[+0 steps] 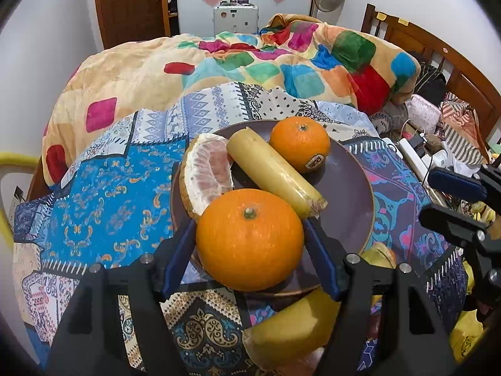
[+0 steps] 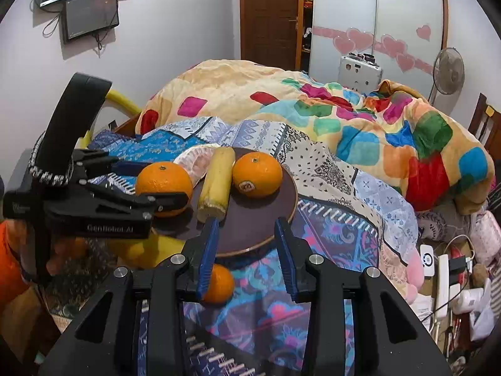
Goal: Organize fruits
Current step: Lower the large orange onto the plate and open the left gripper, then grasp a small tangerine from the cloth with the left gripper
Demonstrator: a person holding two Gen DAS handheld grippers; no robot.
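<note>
At lower centre, left tongs [image 1: 250, 250] grip an orange [image 1: 250, 239] over the plate [image 1: 350, 188].
Right tongs [image 2: 247, 247] gape empty, nearer the loose orange [image 2: 220, 283].

A plate [image 1: 350, 188] sat on a patterned bedspread [image 1: 103, 194], with a bunched quilt [image 1: 219, 59] behind it. On the plate, a pomelo piece [image 1: 206, 172] lay at the left, a banana [image 1: 272, 172] ran diagonally across the middle, and an orange with a sticker [image 1: 300, 144] sat at the far right. A second orange [image 1: 250, 239] was at the plate's near edge, between the fingers of the left gripper [image 1: 250, 260]. Another banana [image 1: 291, 326] lay on the bedspread just before the plate. Seen from the right wrist, a small orange [image 2: 219, 283] lay on the bedspread before the plate, beside the right gripper [image 2: 247, 257].
</note>
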